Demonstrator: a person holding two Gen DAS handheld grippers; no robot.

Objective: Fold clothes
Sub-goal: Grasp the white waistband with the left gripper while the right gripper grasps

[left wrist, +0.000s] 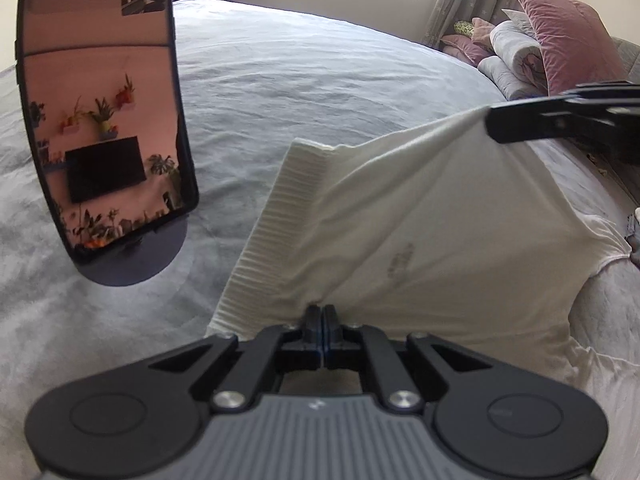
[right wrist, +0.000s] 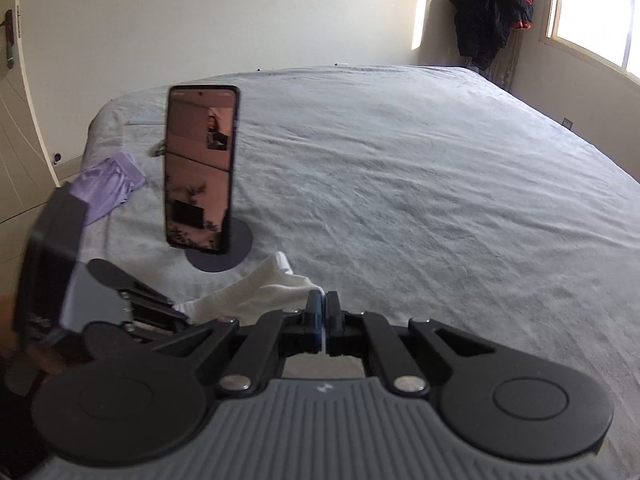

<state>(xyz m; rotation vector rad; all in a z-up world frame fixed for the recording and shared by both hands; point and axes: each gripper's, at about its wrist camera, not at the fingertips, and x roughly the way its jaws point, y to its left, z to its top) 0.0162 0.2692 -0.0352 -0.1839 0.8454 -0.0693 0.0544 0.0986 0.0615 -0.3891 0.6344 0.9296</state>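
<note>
A white garment point(left wrist: 400, 220) with a ribbed hem band point(left wrist: 276, 216) hangs stretched above the grey bed point(left wrist: 300, 80). My left gripper point(left wrist: 323, 312) is shut on its lower edge, just right of the ribbed band. My right gripper point(left wrist: 494, 128) comes in from the right, shut on a raised corner, and the cloth is taut between the two. In the right wrist view, the right gripper point(right wrist: 325, 300) pinches a fold of the white garment point(right wrist: 260, 284). The left gripper point(right wrist: 176, 308) is low at the left of that view, gripping the same cloth.
A phone point(left wrist: 104, 120) stands upright on a round dark base point(right wrist: 220, 256) on the bed, left of the garment. A purple garment point(right wrist: 108, 188) lies near the bed's far left corner. Pillows point(left wrist: 560, 40) are piled at the right. A dark jacket point(right wrist: 492, 12) hangs by the window.
</note>
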